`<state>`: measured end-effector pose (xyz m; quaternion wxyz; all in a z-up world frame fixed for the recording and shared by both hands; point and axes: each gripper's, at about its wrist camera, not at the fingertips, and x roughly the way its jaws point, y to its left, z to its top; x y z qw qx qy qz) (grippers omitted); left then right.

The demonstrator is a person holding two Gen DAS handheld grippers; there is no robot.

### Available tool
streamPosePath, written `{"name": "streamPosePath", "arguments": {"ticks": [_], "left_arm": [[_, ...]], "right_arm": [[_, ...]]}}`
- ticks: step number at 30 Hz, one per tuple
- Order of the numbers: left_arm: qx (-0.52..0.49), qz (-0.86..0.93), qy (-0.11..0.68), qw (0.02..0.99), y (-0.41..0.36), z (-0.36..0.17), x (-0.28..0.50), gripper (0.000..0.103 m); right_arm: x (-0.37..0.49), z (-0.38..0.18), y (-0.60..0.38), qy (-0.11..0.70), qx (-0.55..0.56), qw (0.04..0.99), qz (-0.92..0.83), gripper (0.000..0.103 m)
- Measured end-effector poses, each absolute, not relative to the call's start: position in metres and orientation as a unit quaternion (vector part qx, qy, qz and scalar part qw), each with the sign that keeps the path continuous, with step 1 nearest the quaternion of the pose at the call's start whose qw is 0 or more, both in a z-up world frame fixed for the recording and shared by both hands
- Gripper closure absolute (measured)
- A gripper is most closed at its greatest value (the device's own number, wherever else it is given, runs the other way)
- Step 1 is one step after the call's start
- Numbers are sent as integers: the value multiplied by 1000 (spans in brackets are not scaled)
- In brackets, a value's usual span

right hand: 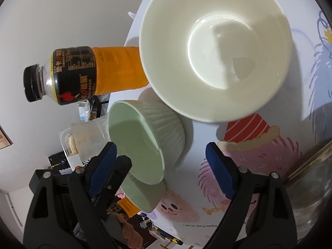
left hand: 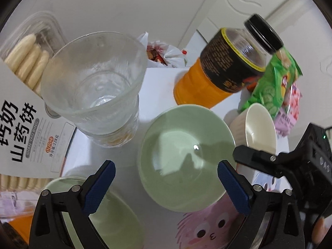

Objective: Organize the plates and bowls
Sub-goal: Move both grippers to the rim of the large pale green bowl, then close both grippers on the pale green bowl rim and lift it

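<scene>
Claws both gape, empty. Left claw [left hand: 166, 183] brackets green bowl [left hand: 186, 157]; white bowl [right hand: 215, 49] sits ahead of right claw [right hand: 161, 166]. Step looks like approach; next, close on a rim.

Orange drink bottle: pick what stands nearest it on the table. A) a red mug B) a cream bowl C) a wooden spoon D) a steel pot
B: in the right wrist view the cream bowl overlaps the base of the orange drink bottle.
</scene>
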<state>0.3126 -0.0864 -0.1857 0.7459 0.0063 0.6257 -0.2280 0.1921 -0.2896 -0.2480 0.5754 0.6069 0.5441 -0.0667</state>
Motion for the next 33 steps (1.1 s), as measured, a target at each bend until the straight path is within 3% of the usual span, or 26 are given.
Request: {"name": "streamPosePath", "arguments": {"ticks": [3,9,12,13,14,16,19,23,33], "left_arm": [[-14,-221,632,743,-84,-189,317,10],[10,-199,649,734,-91,-202,322,31],[29,-189,650,736,-96,-204,323,32],[32,-188,651,735,-98,-204,323,35],[33,-192,651,734,-100,-204,323,51],[32,-187,663,724,-99,-209,325,66],[42,-175,662,728,-97,-212,324,75],[46,-160,660,733,-89,-212,325,92],[43,-158,648,744,-87,-206,313,97]], "right_arm": [[195,-251,-290,544,610,572,-69,24],[202,-256,-289,551,601,575,-75,25],[211,-256,-289,561,584,582,-76,28],[214,-256,-288,564,577,585,-75,32],[217,-256,-287,567,573,587,-74,34],[222,-257,-285,578,559,590,-74,53],[228,-258,-280,603,528,593,-75,71],[237,-252,-278,631,468,614,-74,84],[235,-239,-283,639,430,635,-61,87]]}}
